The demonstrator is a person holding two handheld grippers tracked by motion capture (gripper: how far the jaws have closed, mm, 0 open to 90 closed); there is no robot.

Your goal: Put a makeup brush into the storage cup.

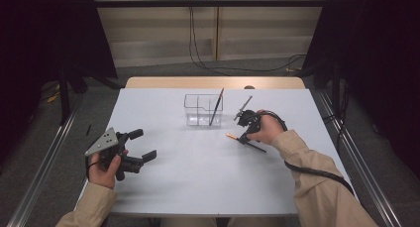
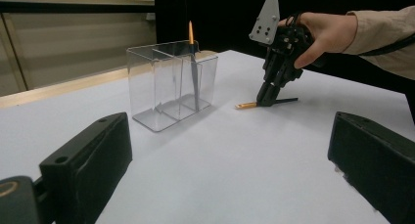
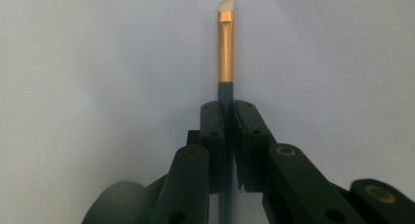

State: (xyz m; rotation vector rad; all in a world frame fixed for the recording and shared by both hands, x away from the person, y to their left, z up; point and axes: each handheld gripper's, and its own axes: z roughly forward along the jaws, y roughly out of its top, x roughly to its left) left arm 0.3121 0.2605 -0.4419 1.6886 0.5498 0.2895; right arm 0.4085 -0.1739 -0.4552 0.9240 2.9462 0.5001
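Observation:
A thin make-up brush with a gold ferrule and pale slanted tip lies on the white table. My right gripper is shut on its dark handle, jaws pointing down at the tabletop. The left gripper view has this brush under that gripper. A clear divided box stands at the table's far middle, left of the right gripper. A second brush leans in the box, gold end up. My left gripper hovers open at the near left, nothing between its jaws.
A tan wooden strip runs along the table's far edge. Black cables lie on the floor behind. Dark curtains hang at both sides, and metal rails flank the table.

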